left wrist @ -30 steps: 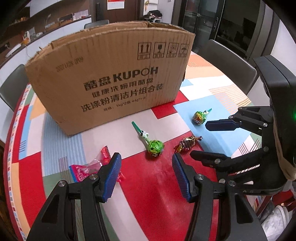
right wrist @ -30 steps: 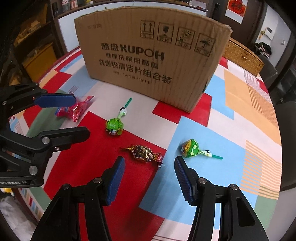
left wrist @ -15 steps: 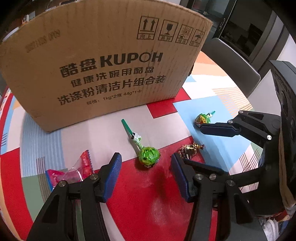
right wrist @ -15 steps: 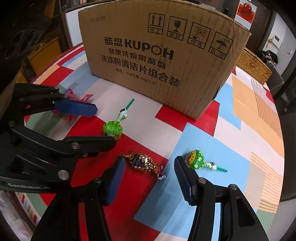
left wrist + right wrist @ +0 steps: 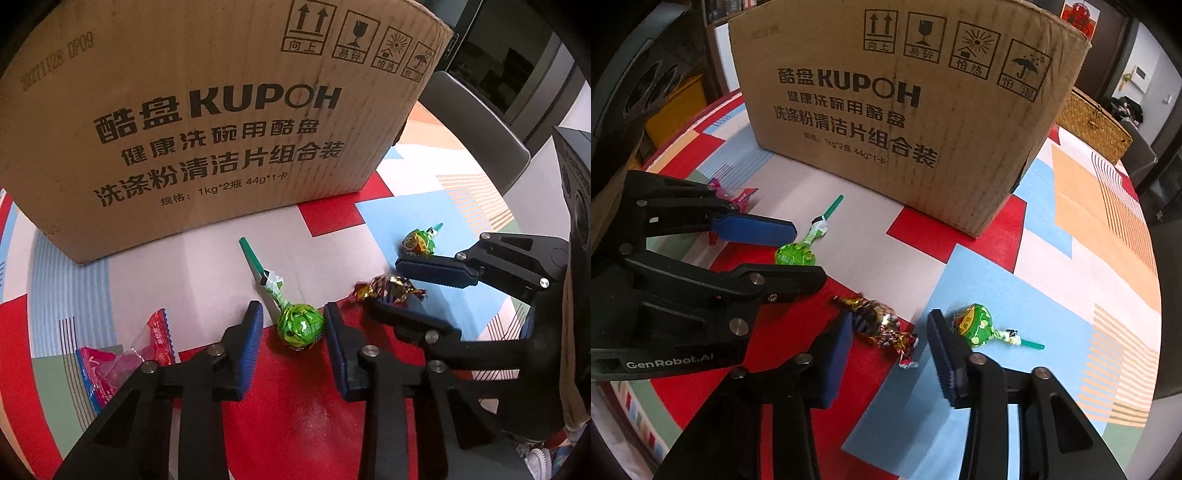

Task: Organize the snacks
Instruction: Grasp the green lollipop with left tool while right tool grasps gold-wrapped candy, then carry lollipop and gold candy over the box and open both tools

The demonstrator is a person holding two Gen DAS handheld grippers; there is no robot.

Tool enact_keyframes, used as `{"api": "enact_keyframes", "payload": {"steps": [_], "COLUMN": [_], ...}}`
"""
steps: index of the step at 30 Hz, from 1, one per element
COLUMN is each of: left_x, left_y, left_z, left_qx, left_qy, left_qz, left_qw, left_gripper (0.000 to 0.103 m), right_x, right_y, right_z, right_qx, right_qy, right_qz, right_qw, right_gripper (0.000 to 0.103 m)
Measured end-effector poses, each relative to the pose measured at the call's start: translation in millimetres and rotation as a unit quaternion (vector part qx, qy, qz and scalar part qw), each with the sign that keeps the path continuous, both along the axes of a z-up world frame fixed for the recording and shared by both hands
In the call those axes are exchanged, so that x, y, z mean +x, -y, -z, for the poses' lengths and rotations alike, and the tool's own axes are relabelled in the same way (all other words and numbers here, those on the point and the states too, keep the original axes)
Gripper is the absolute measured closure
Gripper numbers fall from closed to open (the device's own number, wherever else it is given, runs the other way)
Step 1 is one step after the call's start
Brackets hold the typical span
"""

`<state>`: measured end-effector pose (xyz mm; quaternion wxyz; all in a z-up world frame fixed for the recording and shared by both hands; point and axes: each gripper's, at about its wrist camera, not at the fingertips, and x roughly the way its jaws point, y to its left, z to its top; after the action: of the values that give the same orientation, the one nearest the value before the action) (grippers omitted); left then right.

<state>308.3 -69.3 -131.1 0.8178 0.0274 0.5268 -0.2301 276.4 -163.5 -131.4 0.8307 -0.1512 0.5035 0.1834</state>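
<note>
While a cardboard box (image 5: 207,122) stands at 12 o'clock on a patterned table (image 5: 295,406), two grippers reach down to sweets.

Left gripper (image 5: 291,332) is closing around a green lollipop (image 5: 300,325), its right pad touching. Right gripper (image 5: 886,332) is closing around a foil candy (image 5: 877,323). At its 2 o'clock lies another lollipop (image 5: 975,325); a pink packet (image 5: 122,363) lies at the left gripper's 9 o'clock.

Two black plastic two-finger grippers are being shown, the left gripper (image 5: 291,354) and the right gripper (image 5: 890,356). Ribbed blue rubber pads (image 5: 249,354) are being carried on the inner faces of the angular black fingers. Round silver screw heads (image 5: 369,349) are being displayed along the linkages. White "GenRobot.AI" lettering (image 5: 669,363) is being borne by the left gripper's body.
</note>
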Motion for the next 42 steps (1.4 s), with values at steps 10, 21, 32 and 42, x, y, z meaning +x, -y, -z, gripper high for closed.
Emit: {"api": "enact_keyframes", "payload": {"steps": [10,21,32,42], "left_x": [-7,-27,-55,-69], "left_y": [-3,-12,-27,-40], "left_z": [0,-24,-75,-115], "left_qx": [-0.001,-0.02,-0.032,-0.037], "left_qy": [0.002,0.029,0.104,0.165], "left_qz": [-0.005,-0.018,-0.036,-0.042], "left_qw": [1.0,0.9992,0.9934,0.9847], "left_gripper": [0.078,0.078,0.078,0.078], "right_x": [0,-15,-34,-42], "right_y": [9,17,19,10], "right_z": [-2,-23,-63,-97], "right_qx": [0.023,0.05,0.088,0.101], "right_qy": [0.004,0.029,0.083,0.125], "right_qz": [0.03,0.064,0.095,0.084], "right_qw": [0.999,0.996,0.988,0.983], "right_gripper": [0.078,0.078,0.078,0.078]}}
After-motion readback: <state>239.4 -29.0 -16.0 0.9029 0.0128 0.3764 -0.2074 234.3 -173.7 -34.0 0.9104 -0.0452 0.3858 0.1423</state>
